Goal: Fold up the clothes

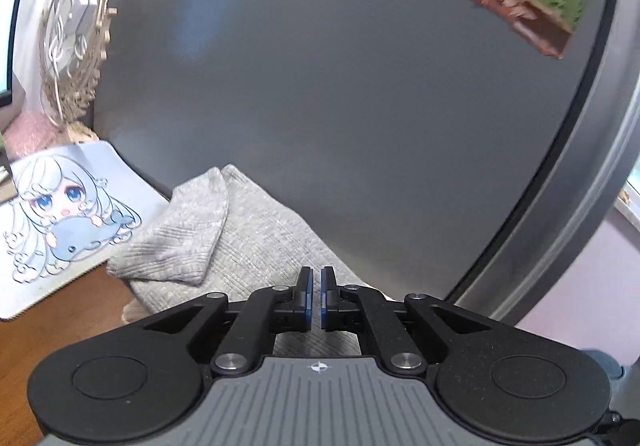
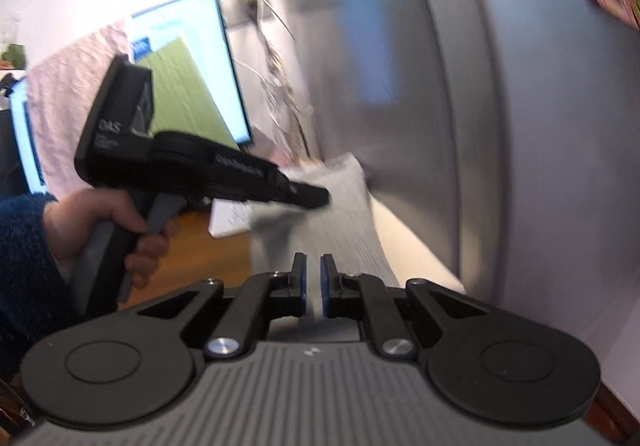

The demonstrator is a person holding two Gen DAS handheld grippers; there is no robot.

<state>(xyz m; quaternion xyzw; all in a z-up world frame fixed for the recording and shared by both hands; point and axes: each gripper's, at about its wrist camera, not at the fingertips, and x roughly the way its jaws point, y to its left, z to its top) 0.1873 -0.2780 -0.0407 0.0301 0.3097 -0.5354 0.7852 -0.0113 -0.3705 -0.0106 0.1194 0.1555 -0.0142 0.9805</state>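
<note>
The left gripper [image 1: 316, 296] and right gripper [image 2: 314, 284] have fingers almost pressed together, pinching nothing. The grey garment [image 1: 256, 238] lies folded on the desk [image 1: 60, 330], against the fridge [image 1: 320, 85].

Both tongs are matte black with blue pads [image 1: 307, 300], silver pivot screws [image 1: 229, 361] and a ribbed grey base; a fuzzy dark-blue sleeve [image 2: 22, 266] covers the arm.

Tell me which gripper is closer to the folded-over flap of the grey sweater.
Left. The left gripper has its tip right over the folded flap of the grey sweater; the right gripper sits further back, near the sweater's closer edge.
</note>
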